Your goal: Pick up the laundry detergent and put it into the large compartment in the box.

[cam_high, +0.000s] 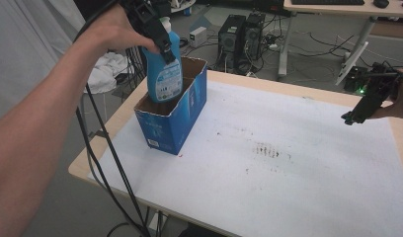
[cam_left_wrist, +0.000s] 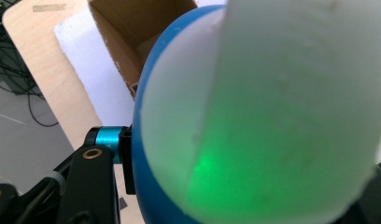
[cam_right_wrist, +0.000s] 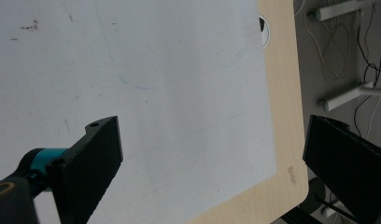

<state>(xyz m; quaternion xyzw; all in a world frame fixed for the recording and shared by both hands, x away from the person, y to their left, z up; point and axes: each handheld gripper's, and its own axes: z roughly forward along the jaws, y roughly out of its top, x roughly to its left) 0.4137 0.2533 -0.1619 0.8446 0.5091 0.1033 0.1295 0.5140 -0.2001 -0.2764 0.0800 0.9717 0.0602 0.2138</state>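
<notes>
The blue bottle (cam_high: 164, 74), pinched by the left claw (cam_high: 164, 47), is best kept upright and centred over the cardboard box (cam_high: 174, 118) while the right claw (cam_right_wrist: 212, 154) is held spread.

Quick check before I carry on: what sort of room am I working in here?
Probably an office or lab workroom. Black desktop computer towers stand on the floor amid loose cables, and a pale wooden table under a white sheet carries the open blue cardboard box.

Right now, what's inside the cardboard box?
The lower end of the blue bottle, held by the left tool, dips into the box. Bare brown inner walls show; its floor is hidden.
</notes>
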